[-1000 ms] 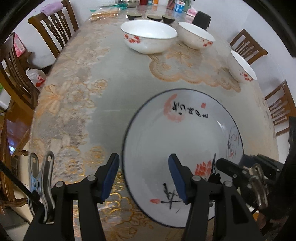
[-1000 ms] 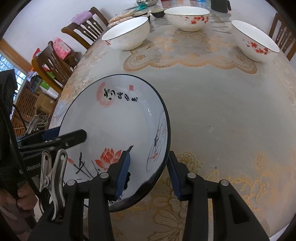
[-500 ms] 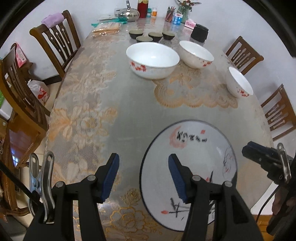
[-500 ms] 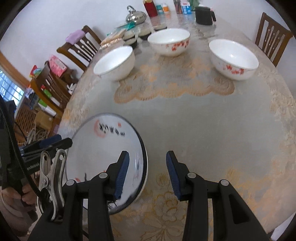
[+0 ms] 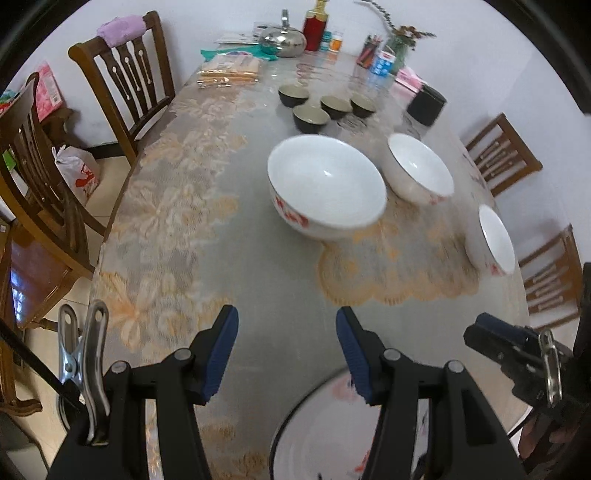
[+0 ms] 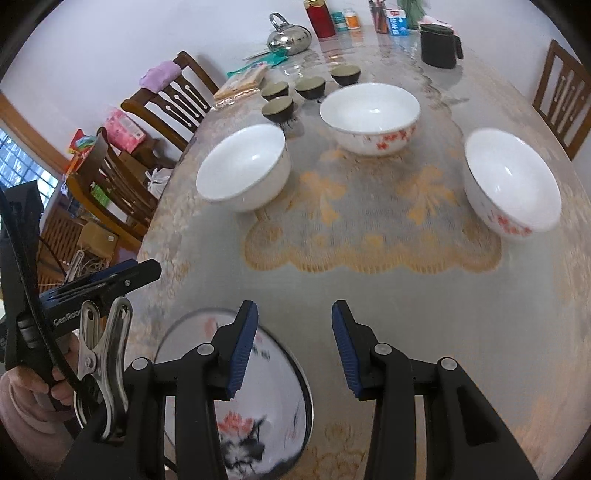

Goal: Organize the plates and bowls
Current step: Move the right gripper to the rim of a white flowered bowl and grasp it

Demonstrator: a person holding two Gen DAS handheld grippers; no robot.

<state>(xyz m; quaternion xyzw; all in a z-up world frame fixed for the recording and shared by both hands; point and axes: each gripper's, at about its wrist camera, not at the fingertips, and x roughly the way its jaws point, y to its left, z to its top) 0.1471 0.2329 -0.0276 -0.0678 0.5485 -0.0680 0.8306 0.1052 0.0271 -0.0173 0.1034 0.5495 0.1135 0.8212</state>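
A white plate with a dark rim and a painted lotus lies on the table near the front edge; it also shows in the left wrist view. Three white bowls with red flowers stand further back: left, middle and right. In the left wrist view they are the near bowl, a second bowl and a third bowl. My left gripper is open and empty above the plate's far rim. My right gripper is open and empty, just right of the plate.
Several small dark cups stand behind the bowls. A kettle, a red canister, a black mug and packets fill the far end. Wooden chairs ring the table.
The right gripper let go of the plate, which now lies on the table. Both grippers have pulled back and up, so the plate has slid low in both views.
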